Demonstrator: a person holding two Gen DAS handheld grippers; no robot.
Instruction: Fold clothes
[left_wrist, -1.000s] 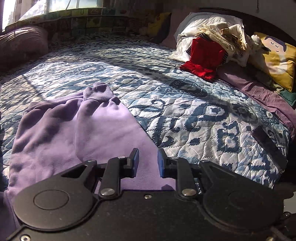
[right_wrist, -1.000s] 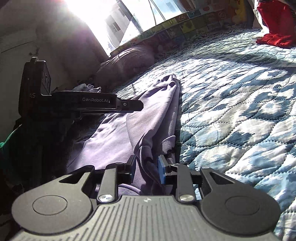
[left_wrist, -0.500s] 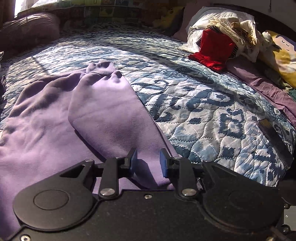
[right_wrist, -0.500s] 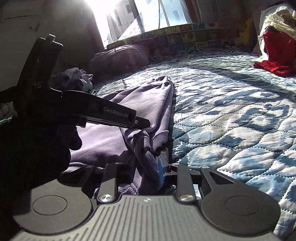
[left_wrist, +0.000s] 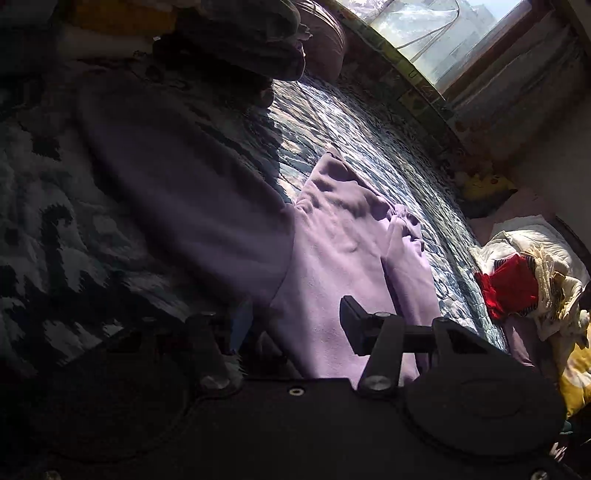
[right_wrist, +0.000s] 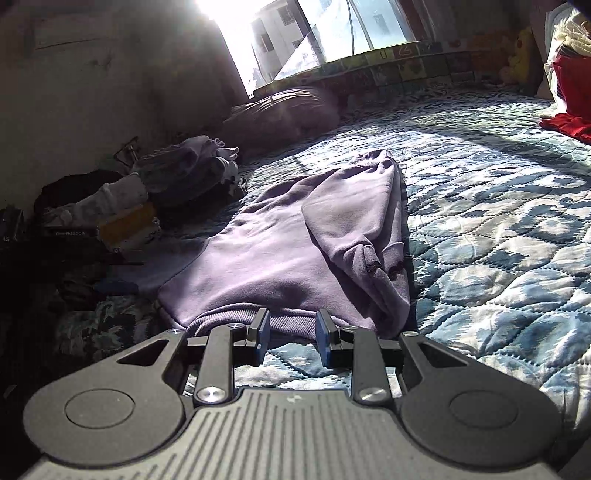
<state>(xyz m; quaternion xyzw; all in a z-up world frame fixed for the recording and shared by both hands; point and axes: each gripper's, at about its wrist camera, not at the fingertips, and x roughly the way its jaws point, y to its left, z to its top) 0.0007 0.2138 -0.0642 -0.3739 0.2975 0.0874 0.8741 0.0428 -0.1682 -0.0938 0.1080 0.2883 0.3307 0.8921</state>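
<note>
A purple sweatshirt (right_wrist: 280, 251) lies spread on the blue patterned quilt (right_wrist: 498, 229), one sleeve folded over its body along the right side. My right gripper (right_wrist: 291, 336) is open just short of the ribbed hem (right_wrist: 229, 317), with bare quilt between its fingers. In the left wrist view the sweatshirt (left_wrist: 343, 251) runs away from the camera, and its other sleeve (left_wrist: 177, 177) stretches left into shadow. My left gripper (left_wrist: 295, 325) is open wide over the cloth and grips nothing. Its dark body (right_wrist: 70, 243) shows at the left edge of the right wrist view.
A heap of clothes (right_wrist: 177, 173) sits at the sweatshirt's left by the wall. A purple pillow (right_wrist: 284, 110) lies under the window. A red garment (left_wrist: 509, 288) and white laundry (left_wrist: 543, 254) are piled at the head of the bed.
Both grippers were shut on purple cloth; now both are open and the sweatshirt lies flat on the quilt. The left gripper has swung left and tilted; the right has backed off to the hem.
</note>
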